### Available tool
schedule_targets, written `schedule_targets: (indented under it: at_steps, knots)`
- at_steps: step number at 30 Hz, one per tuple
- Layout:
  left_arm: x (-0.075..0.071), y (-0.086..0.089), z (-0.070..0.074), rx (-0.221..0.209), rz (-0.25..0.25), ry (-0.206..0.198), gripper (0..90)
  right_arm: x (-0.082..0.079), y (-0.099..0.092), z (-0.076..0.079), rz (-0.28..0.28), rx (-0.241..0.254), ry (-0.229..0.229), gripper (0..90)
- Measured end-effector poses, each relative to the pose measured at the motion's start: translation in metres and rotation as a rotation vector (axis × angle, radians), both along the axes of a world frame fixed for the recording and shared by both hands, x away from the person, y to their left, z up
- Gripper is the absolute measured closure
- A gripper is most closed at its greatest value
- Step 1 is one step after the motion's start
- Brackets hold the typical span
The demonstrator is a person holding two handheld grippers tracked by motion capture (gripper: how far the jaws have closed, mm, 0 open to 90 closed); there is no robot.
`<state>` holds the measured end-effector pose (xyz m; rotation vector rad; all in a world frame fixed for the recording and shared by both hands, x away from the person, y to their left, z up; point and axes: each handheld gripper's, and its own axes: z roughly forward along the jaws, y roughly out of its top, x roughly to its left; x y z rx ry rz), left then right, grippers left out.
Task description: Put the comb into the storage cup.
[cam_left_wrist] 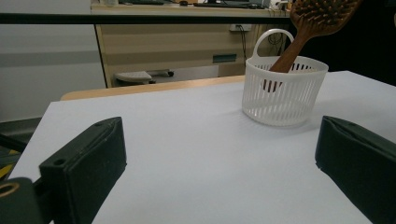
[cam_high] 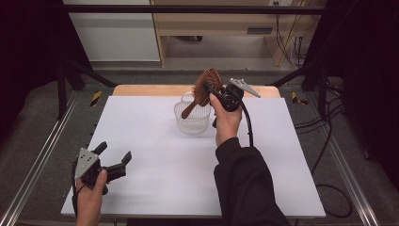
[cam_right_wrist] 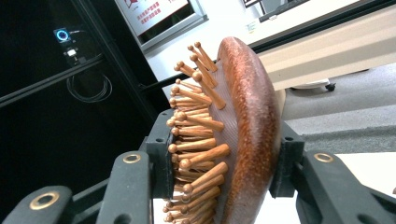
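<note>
One hairbrush (cam_high: 205,87) is held by its head in the right claw (cam_high: 212,92) just above centre of the high view, its long axis slanted down-left with the handle tip inside the white basket (cam_high: 192,120), while the left claw (cam_high: 114,157) is kept wide and empty at lower left of the bench (cam_high: 155,155).

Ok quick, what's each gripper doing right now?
Left gripper: open, holding nothing, low over the table.
Right gripper: shut on the wooden hairbrush head, handle end dipping into the white basket.
</note>
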<state>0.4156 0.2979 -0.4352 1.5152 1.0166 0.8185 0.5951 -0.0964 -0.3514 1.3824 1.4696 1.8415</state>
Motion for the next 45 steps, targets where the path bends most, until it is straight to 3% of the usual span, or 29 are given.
schedule_targets:
  at_steps: [45]
  knots:
    - [0.0,-0.001,0.0,0.005,-0.016,0.005,2.2,0.005,0.01,-0.032,-0.009,0.004,0.045,53.5]
